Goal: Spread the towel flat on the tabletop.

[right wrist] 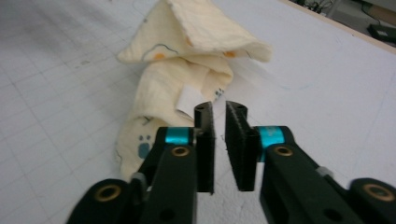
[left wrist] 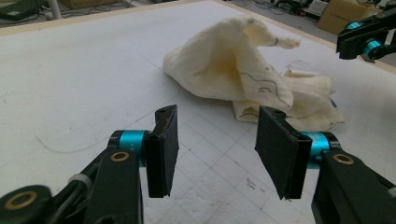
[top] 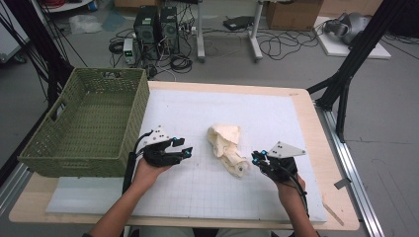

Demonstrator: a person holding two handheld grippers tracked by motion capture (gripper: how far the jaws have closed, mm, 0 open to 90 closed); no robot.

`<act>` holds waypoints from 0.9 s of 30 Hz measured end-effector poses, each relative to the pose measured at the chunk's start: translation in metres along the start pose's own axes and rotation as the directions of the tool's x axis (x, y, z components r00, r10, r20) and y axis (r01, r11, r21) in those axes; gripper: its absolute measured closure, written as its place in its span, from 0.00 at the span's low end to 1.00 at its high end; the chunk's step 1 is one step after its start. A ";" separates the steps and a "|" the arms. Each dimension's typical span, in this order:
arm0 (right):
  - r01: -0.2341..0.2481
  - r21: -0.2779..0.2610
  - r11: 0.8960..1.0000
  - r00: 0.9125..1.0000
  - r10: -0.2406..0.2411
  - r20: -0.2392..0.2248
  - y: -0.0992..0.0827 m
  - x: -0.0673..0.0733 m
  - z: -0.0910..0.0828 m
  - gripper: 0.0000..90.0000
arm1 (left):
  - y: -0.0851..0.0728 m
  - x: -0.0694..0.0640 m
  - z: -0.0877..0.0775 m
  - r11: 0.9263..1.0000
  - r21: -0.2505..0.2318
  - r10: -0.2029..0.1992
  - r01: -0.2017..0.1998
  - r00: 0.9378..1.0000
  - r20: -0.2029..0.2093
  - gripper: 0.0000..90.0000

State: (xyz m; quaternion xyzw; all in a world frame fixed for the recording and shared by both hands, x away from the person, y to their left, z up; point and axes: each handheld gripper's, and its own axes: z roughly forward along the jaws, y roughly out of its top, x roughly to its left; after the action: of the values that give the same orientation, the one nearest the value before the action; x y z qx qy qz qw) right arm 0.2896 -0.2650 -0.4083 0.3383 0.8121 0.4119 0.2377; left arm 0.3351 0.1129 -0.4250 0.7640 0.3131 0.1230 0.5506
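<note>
Though its white tag (right wrist: 187, 100) shows, cloth (right wrist: 187, 56) has no legible txt.

Soft cloth on a matt mat
Crinkled cream cloth (top: 226, 147); matt white gridded mat (top: 267, 118); woven green basket (top: 89, 123); pale wood table (top: 316, 128)

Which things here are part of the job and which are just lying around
In the job:
crumpled cream cloth on the white mat
left gripper, fingers apart, nothing between them
right gripper, fingers nearly together, nothing between them
green woven basket beside the mat, maybe the cloth's destination

Lying about:
computer towers, cables and cardboard box on the floor
</note>
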 end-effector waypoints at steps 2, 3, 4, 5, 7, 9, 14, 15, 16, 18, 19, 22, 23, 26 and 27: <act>-0.004 0.006 1.000 1.000 0.004 0.023 -0.001 -0.003 -0.001 0.79 | 0.003 -0.003 0.004 1.000 -0.001 0.000 0.000 1.000 0.012 0.56; -0.021 0.006 1.000 0.999 0.021 0.033 -0.002 -0.005 -0.001 0.77 | 0.005 -0.005 0.007 1.000 0.001 0.000 0.000 1.000 0.022 0.56; -0.026 0.003 1.000 0.999 0.026 0.039 -0.002 -0.007 -0.002 0.75 | 0.006 -0.008 0.010 1.000 0.001 0.003 -0.003 0.999 0.034 0.57; -0.027 0.000 1.000 0.999 0.027 0.046 -0.003 -0.008 -0.002 0.73 | 0.008 -0.012 0.015 1.000 0.014 0.010 -0.010 0.998 0.060 0.59; -0.037 -0.001 0.999 0.998 0.037 0.052 -0.003 -0.009 -0.002 0.70 | 0.011 -0.020 0.025 0.999 0.028 0.020 -0.022 0.996 0.091 0.60; -0.042 -0.004 0.999 0.997 0.043 0.059 -0.003 -0.009 -0.002 0.67 | 0.015 -0.029 0.040 0.998 0.048 0.039 -0.044 0.994 0.103 0.62; -0.048 0.000 0.999 0.997 0.048 0.064 -0.005 -0.010 -0.001 0.66 | 0.018 -0.042 0.073 0.993 0.098 0.055 -0.063 0.995 0.082 0.50; -0.049 0.000 0.999 0.997 0.049 0.063 -0.006 -0.010 -0.001 0.66 | 0.017 -0.044 0.079 0.992 0.110 0.058 -0.066 0.995 0.079 0.50; -0.048 -0.003 0.999 0.997 0.048 0.062 -0.006 -0.011 -0.001 0.66 | 0.017 -0.045 0.082 0.990 0.116 0.066 -0.075 0.995 0.073 0.51; -0.055 -0.001 0.998 0.997 0.055 0.057 -0.006 -0.011 -0.001 0.65 | 0.015 -0.047 0.088 0.982 0.152 0.112 -0.115 0.993 0.030 0.63; -0.050 -0.002 0.999 0.997 0.050 0.056 -0.006 -0.011 -0.001 0.65 | 0.014 -0.046 0.089 0.976 0.172 0.133 -0.134 0.991 0.022 0.77; -0.043 0.003 0.999 0.998 0.043 0.042 -0.006 -0.010 0.001 0.67 | 0.015 -0.039 0.083 0.983 0.154 0.099 -0.101 0.995 0.019 0.97; -0.043 0.005 0.999 0.998 0.043 0.042 -0.006 -0.010 0.001 0.67 | 0.017 -0.035 0.077 0.987 0.134 0.086 -0.086 0.996 0.002 0.98; -0.048 0.010 0.999 0.998 0.048 0.033 -0.005 -0.010 0.005 0.69 | 0.020 -0.023 0.061 0.995 0.094 0.043 -0.041 0.999 -0.015 0.98; -0.045 0.015 0.999 0.998 0.044 0.035 -0.005 -0.010 0.008 0.70 | 0.021 -0.018 0.053 0.996 0.080 0.030 -0.028 0.999 -0.023 0.98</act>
State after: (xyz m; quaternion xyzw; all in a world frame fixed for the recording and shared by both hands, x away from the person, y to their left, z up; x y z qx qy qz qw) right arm 0.2994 -0.2705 -0.4153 0.3650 0.8033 0.4049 0.2398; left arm 0.3563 0.0570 -0.4225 0.7882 0.3131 0.1275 0.5142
